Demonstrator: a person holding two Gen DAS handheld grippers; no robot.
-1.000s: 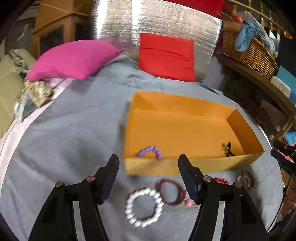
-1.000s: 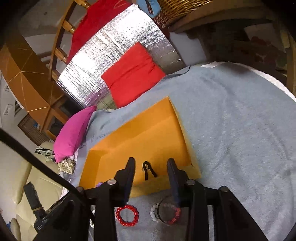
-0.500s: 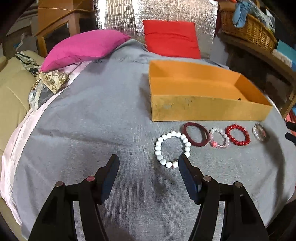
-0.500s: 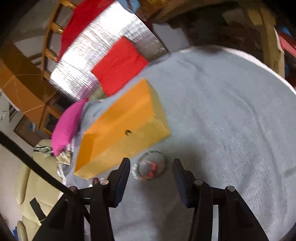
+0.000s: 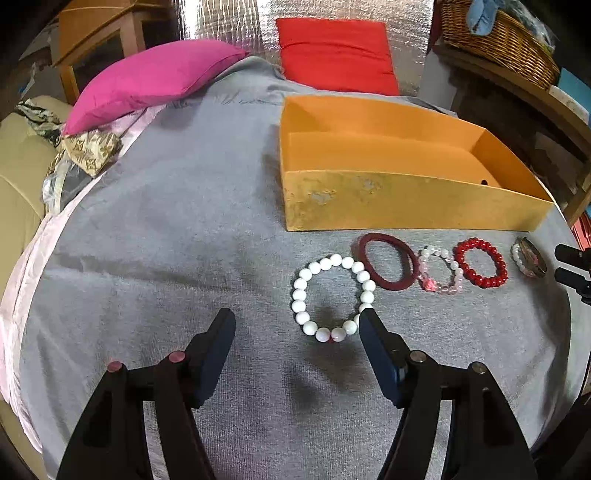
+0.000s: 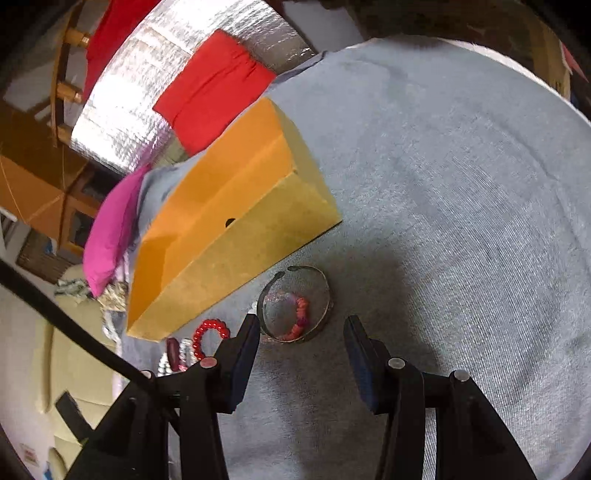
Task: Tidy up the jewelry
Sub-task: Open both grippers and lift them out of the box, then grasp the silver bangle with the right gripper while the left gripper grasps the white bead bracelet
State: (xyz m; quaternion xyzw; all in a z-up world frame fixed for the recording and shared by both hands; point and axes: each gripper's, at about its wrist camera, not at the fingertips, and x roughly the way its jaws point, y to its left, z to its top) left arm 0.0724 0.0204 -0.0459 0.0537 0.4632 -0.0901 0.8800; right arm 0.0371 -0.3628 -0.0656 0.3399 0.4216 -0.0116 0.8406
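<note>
An orange box (image 5: 399,199) stands on the grey cloth. In front of it lie a white bead bracelet (image 5: 332,295), a dark red bangle (image 5: 388,262), a pink bead bracelet (image 5: 441,273), a red bead bracelet (image 5: 480,262) and a metal cuff with a beaded bracelet (image 5: 528,256). My left gripper (image 5: 297,325) is open and empty, just short of the white bracelet. My right gripper (image 6: 301,328) is open and empty, just short of the metal cuff (image 6: 295,302). The box (image 6: 229,243) and red bracelet (image 6: 208,332) also show in the right wrist view.
A pink cushion (image 5: 151,81) and a red cushion (image 5: 332,53) lie at the far side against a silver foil panel (image 5: 229,26). A wicker basket (image 5: 495,37) sits on a shelf at the right. A beige sofa (image 5: 14,177) is at the left.
Both grippers have pulled back from over the box and dropped low toward the row of bracelets. The box's inside is now mostly hidden behind its front wall.
</note>
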